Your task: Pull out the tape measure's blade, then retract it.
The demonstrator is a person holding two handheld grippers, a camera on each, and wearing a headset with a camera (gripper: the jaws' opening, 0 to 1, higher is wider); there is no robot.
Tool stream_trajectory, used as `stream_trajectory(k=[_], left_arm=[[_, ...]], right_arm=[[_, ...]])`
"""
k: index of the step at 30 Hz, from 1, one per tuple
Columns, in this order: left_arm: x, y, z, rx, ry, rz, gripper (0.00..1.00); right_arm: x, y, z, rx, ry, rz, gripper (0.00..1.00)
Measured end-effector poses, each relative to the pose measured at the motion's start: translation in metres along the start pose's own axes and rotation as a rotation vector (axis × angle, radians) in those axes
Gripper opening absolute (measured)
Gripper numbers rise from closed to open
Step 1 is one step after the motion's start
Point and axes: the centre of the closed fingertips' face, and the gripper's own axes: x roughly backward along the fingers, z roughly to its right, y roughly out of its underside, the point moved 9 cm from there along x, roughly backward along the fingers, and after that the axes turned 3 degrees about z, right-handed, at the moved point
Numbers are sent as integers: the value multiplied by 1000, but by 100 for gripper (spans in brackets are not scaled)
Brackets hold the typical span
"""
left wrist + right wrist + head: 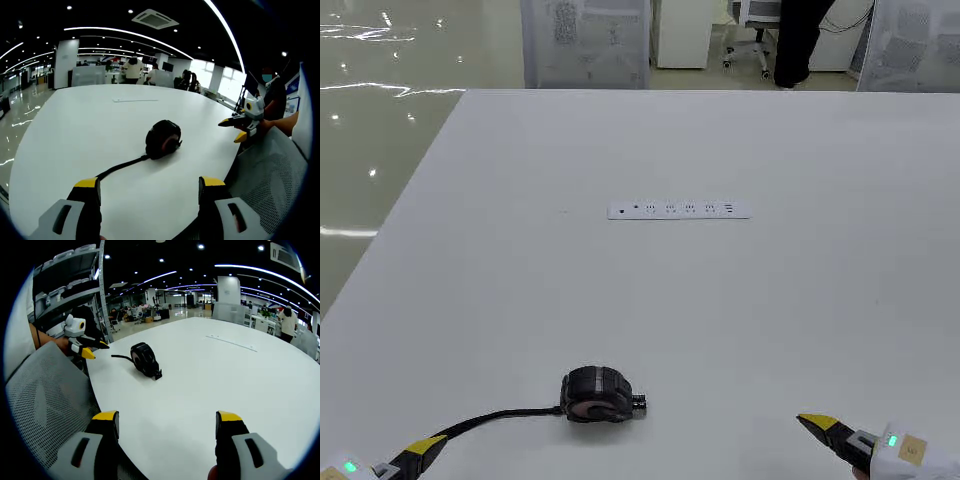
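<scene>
Left gripper (150, 182) and right gripper (167, 415) both stand wide open and empty, low at the near edge of the tabletop (620, 300), well apart. Between them, nearer the left one, the black tape measure (597, 395) rests close to that edge, untouched, blade drawn in. Its black strap (490, 422) trails toward the left gripper. A white power strip (678, 210) lies at mid-tabletop.

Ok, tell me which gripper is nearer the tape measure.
Left. The left gripper is by the strap end of the tape measure, on its left; the right gripper is farther off on its right.
</scene>
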Motion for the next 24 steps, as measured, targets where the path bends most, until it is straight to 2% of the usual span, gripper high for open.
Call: stream_trajectory(k=[24], left_arm=[[-6, -3, 1, -5, 14, -2, 78]], right_arm=[[-5, -3, 1, 14, -13, -9, 75]])
